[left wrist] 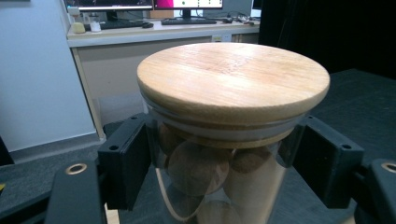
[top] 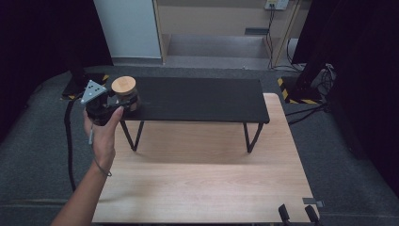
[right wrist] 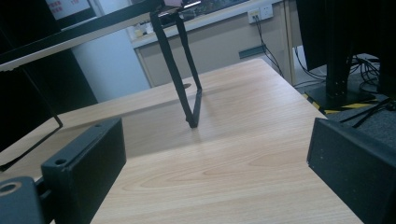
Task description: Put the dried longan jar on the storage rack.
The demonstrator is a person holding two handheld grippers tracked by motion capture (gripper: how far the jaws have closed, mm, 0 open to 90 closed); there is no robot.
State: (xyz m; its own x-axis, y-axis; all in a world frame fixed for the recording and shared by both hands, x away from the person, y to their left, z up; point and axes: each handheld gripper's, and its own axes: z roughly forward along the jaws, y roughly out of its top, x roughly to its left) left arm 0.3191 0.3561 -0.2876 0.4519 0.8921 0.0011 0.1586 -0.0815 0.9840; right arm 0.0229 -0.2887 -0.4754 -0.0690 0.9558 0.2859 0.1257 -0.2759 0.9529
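A glass jar with a round wooden lid is at the left end of a black shelf. Brown round pieces show through the glass. My left gripper, held by a hand, is shut on the jar just below the lid, one jaw pressed against each side. I cannot tell whether the jar rests on the shelf. My right gripper is low at the table's near right corner, open, with nothing but bare tabletop between its jaws.
The shelf stands on thin black legs on a light wooden table. Grey carpet surrounds the table, with cables and a stand base at the right. A desk with monitors lies beyond.
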